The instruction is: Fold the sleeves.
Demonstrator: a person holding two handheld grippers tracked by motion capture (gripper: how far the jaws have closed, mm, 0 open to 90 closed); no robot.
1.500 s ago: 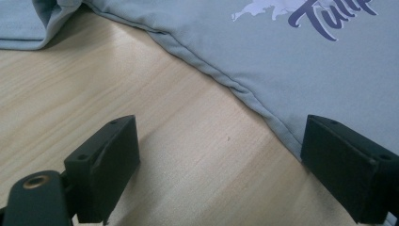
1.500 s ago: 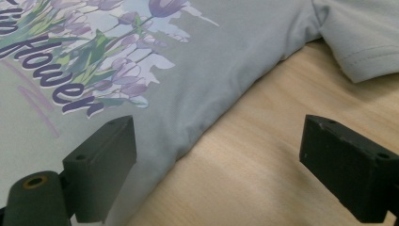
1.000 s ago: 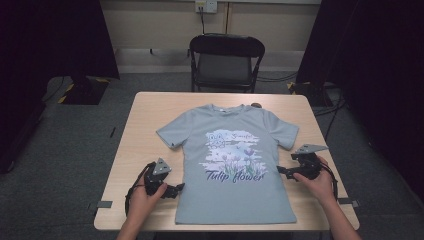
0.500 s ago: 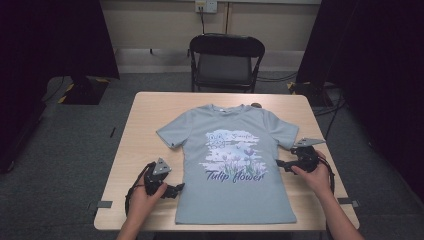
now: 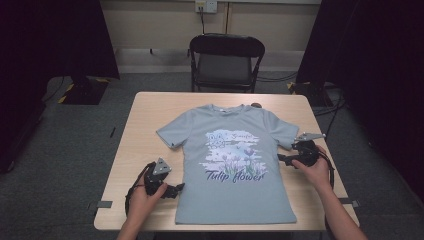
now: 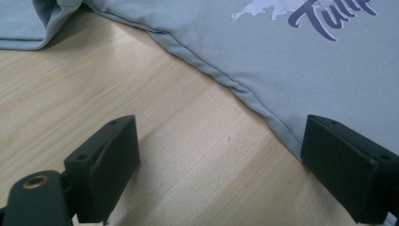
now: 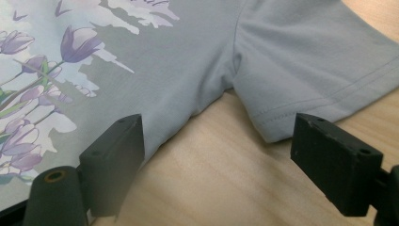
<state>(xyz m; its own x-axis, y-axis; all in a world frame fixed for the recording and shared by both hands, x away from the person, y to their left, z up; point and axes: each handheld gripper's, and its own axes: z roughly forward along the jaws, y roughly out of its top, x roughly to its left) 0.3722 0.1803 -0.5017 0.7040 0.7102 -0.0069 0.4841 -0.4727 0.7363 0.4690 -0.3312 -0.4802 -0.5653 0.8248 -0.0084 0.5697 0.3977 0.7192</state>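
A grey tulip-print T-shirt (image 5: 235, 165) is lying flat, front up, on the desk (image 5: 145, 130). The left hand-held gripper (image 5: 179, 190) is resting jaws apart at its side hem; the right hand-held gripper (image 5: 280, 158) is sitting jaws apart beside the sleeve.

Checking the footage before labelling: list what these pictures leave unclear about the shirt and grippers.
- Shirt back: under its front, high view.
- Small script above the print: too small, high view.
- Left gripper far jaw: touching the hem or above it, unclear.
- Dark thing by the collar: too small.
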